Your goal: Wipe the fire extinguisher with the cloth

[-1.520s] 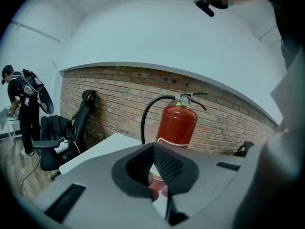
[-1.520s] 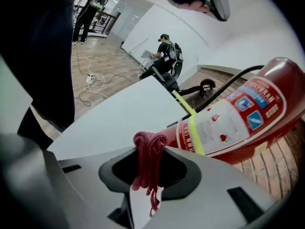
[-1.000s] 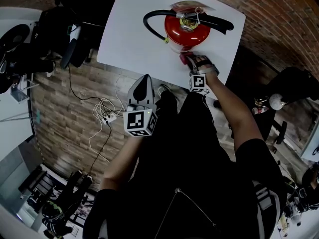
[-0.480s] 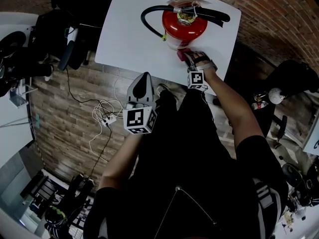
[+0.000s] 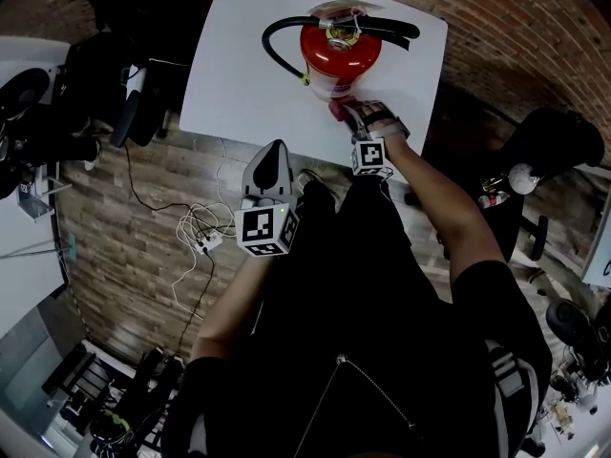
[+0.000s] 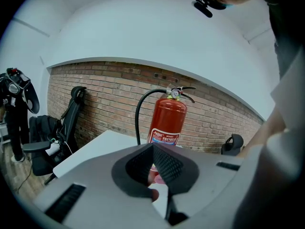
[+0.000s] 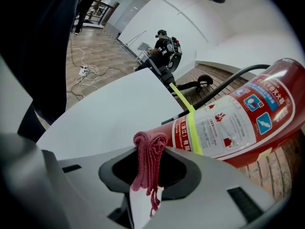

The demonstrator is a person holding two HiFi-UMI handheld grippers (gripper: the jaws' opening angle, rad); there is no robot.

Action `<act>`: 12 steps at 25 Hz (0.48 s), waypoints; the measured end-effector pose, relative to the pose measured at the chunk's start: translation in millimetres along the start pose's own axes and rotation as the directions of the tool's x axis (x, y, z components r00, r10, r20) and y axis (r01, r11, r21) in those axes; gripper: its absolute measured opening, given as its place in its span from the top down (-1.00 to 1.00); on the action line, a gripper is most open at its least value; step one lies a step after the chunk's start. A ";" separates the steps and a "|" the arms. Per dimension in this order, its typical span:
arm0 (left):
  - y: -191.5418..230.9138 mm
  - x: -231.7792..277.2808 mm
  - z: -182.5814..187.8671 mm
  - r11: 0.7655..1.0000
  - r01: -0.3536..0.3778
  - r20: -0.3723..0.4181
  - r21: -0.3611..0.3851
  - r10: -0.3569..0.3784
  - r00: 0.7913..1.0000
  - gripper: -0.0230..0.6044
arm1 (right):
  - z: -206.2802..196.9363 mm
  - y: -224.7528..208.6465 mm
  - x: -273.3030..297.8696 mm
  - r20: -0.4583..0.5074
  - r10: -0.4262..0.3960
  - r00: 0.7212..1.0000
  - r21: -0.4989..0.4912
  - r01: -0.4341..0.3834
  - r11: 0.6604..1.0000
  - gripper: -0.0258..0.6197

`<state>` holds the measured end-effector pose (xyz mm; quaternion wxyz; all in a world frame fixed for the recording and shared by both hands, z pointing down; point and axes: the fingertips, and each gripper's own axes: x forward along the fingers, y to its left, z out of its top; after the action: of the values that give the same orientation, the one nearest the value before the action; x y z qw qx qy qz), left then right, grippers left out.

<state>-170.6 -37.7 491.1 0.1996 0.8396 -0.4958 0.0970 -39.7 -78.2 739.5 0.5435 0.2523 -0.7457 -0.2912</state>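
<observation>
Two sets of fingers: the right gripper (image 7: 151, 149) has its fingers clamped on the cloth (image 7: 148, 163); the left gripper (image 6: 153, 161) has its fingers together with nothing between them.
Cloth: a pink-red knitted wad, bunched above the pinch with a frayed tail hanging below. It seems to be held by a fold so that a soft lump, not the bare fingers, meets the metal.
Contact: the lump sits low by the fire extinguisher (image 5: 339, 51), at the cylinder's 6 o'clock side in the head view. I cannot tell whether it actually presses on the paint.
Fire extinguisher: upright on the white tabletop (image 5: 239, 74), toward 12 o'clock from the person, its label and yellow-green band turned to the right gripper.
Hose: the black hose (image 5: 272, 46) loops out toward 9 o'clock and the handle points to 3 o'clock, both clear of the low patch being worked.
Left gripper's place: it hangs at about 7 o'clock of the extinguisher, off the tabletop's near edge and above the floor (image 5: 124, 218), aimed at the cylinder. It is probably kept free to steady the extinguisher if a wipe pushes it.
Containers: only the sealed red cylinder, whose contents are not visible. Nothing else stands on the tabletop.
Stage: the wipe looks to be at the bottom of the body, with the shoulder and valve yet to cover.
</observation>
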 end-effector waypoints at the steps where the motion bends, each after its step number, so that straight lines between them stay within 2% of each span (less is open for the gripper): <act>1: -1.7 0.0 1.8 1.000 0.003 0.004 0.002 -0.003 1.000 0.90 | 1.1 -2.9 -2.8 0.003 -0.006 1.000 0.000 0.006 1.000 0.55; 12: -7.7 -3.0 14.6 1.000 0.004 0.035 0.006 -0.004 0.999 0.90 | 9.4 -27.6 -30.1 0.027 -0.056 0.998 0.015 0.055 0.998 0.55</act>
<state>-165.9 -38.3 475.0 0.1885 0.8428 -0.4971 0.0834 -38.6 -75.2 697.7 0.5233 0.2727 -0.7478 -0.3043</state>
